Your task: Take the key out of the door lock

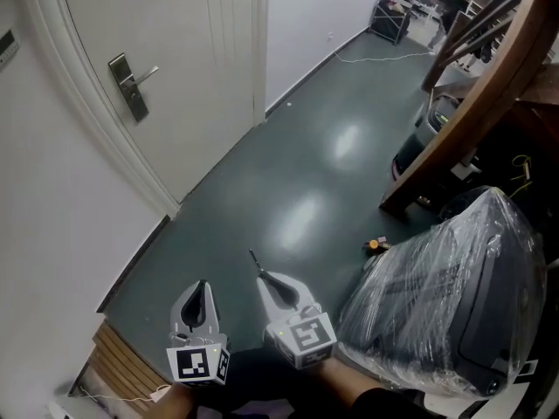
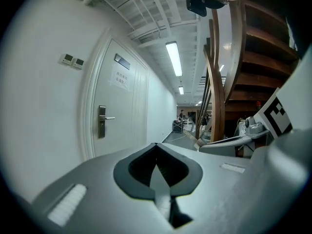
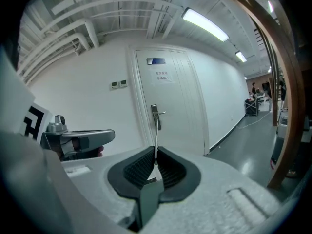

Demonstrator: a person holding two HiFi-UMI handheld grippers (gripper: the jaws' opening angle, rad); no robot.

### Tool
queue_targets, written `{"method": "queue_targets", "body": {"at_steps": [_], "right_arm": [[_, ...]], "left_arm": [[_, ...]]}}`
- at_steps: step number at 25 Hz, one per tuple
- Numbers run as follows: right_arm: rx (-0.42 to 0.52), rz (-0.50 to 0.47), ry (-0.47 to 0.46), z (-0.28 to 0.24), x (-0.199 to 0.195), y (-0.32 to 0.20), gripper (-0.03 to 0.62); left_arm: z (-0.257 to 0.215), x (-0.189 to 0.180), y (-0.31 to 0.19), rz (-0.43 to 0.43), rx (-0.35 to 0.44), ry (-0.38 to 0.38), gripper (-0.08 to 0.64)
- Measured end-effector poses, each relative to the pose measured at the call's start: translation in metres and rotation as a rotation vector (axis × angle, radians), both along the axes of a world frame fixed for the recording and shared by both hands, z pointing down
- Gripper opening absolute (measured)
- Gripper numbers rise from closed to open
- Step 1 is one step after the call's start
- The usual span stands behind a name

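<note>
Your left gripper (image 1: 202,284) nearest, jaws closed with nothing between them, your right gripper (image 1: 263,277) just beside it, jaws clamped on the key (image 1: 254,259) — thin blade projecting past the tips, key well apart from the door lock (image 1: 128,86) — white door (image 1: 210,42) closed, dark floor (image 1: 288,173) between.

Lock plate (image 1: 129,88) on the far door (image 1: 192,77) was too small to resolve below its handle, and the door sign (image 2: 122,80) print was unreadable. Key (image 3: 156,139) in the right gripper (image 3: 155,152) showed only as a thin sliver. Plastic-wrapped bulk (image 1: 445,295) at near right ran off the frame edge.
</note>
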State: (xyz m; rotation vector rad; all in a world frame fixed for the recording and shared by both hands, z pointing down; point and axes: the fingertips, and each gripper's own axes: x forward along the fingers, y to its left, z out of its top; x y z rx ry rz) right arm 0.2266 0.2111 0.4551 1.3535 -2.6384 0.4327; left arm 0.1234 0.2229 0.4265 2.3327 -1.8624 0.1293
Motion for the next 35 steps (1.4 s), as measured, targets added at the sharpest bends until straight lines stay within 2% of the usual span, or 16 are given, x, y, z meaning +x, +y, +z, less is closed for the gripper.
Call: {"method": "queue_targets", "body": {"at_steps": [6, 12, 25, 35], "right_arm": [[0.014, -0.014, 0.023, -0.009, -0.035, 0.021, 0.014], [0.011, 0.003, 0.048, -0.008, -0.061, 0.048, 0.015], [0.014, 0.069, 0.086, -0.003, -0.085, 0.082, 0.014], [0.040, 0.061, 0.077, -0.009, -0.087, 0.078, 0.012]], "left_arm": [[-0.002, -0.036, 0.020, -0.019, 0.010, 0.013, 0.018], [0.002, -0.056, 0.040, 0.022, 0.013, 0.024, 0.018], [-0.002, -0.079, 0.062, 0.088, 0.039, 0.046, 0.018], [0.000, -0.089, 0.064, 0.048, 0.036, 0.029, 0.018]]}}
